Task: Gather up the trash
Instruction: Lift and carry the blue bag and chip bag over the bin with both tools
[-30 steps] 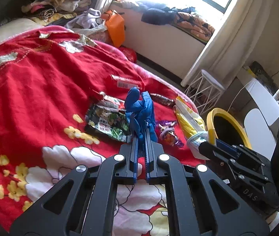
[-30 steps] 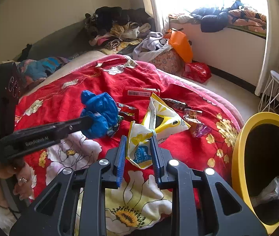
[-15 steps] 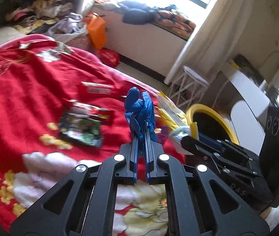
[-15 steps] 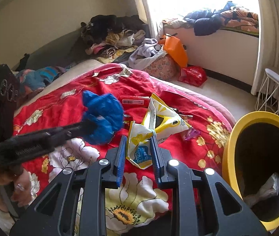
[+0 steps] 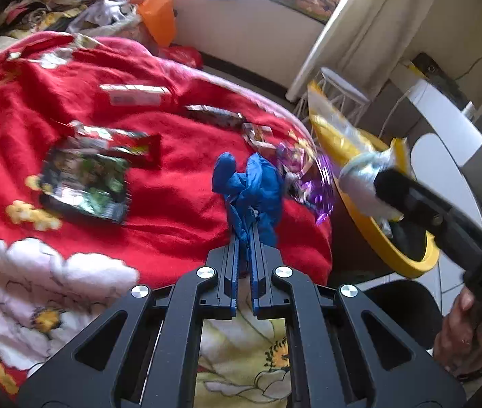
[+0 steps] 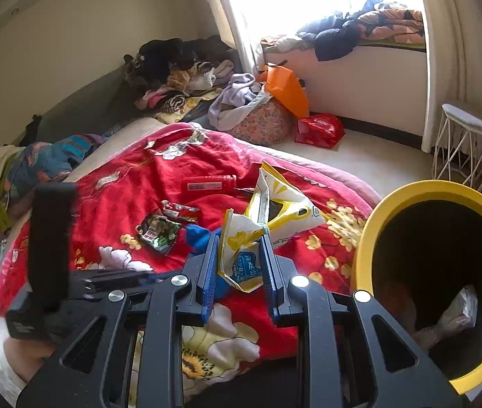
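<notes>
My left gripper (image 5: 246,231) is shut on a crumpled blue plastic bag (image 5: 251,187), held above the red flowered blanket (image 5: 179,204) near the bed's edge. My right gripper (image 6: 237,241) is shut on a yellow and white snack bag (image 6: 268,217), held just left of the yellow-rimmed bin (image 6: 363,241). In the left wrist view that snack bag (image 5: 346,142) hangs over the bin's rim (image 5: 407,265). A green and black wrapper (image 5: 84,183), a red wrapper (image 5: 122,136), a red box (image 5: 135,95), several small wrappers (image 5: 227,115) and a purple wrapper (image 5: 308,176) lie on the blanket.
The bin holds a pale crumpled wrapper (image 6: 454,316). A white wire stool (image 6: 461,146) stands by the curtain. A red bag (image 6: 319,129), an orange bag (image 6: 288,88) and piled clothes (image 6: 186,81) sit beyond the bed. A white table (image 5: 451,129) is at the right.
Both grippers have moved right toward the bin with their loads. The snack bag now hangs at the bin's rim; the blue bag is nearer the bed's edge.
</notes>
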`<state>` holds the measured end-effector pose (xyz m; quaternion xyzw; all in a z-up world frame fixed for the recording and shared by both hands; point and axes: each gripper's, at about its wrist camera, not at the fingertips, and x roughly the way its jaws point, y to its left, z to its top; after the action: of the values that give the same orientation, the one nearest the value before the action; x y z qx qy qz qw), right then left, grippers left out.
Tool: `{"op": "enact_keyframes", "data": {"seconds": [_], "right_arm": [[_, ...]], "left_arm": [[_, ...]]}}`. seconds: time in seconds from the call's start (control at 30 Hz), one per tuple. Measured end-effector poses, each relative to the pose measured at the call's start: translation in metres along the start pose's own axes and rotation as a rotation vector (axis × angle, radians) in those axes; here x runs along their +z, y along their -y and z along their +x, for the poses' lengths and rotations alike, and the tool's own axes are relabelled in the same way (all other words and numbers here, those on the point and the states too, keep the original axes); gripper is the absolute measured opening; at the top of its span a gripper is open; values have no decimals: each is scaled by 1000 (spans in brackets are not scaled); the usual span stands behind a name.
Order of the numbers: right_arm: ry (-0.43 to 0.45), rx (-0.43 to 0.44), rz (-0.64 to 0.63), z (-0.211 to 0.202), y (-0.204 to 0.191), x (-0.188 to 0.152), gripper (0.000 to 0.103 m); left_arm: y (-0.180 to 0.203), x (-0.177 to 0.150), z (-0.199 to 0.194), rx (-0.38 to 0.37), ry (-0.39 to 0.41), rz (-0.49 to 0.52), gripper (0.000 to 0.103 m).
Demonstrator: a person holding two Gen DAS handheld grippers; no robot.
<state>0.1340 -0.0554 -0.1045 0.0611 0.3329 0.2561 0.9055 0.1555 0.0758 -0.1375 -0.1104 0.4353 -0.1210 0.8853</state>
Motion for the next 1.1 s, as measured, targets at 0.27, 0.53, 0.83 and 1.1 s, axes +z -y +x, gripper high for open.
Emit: {"op": "enact_keyframes", "data": {"seconds": [0.27, 0.53, 0.83, 1.1], "right_arm": [[11, 25, 23, -1, 3, -2, 23], [57, 8, 113, -13, 26, -2, 23], [114, -30, 135, -33, 47, 5, 23], [143, -88, 158, -48, 70, 5, 23]], "left_arm": [[7, 32, -24, -104, 77, -32, 3], [27, 20, 48, -96, -107, -34, 3], [31, 15, 41, -65, -63, -30, 3], [32, 35, 6, -32, 55, -44, 3]]}}
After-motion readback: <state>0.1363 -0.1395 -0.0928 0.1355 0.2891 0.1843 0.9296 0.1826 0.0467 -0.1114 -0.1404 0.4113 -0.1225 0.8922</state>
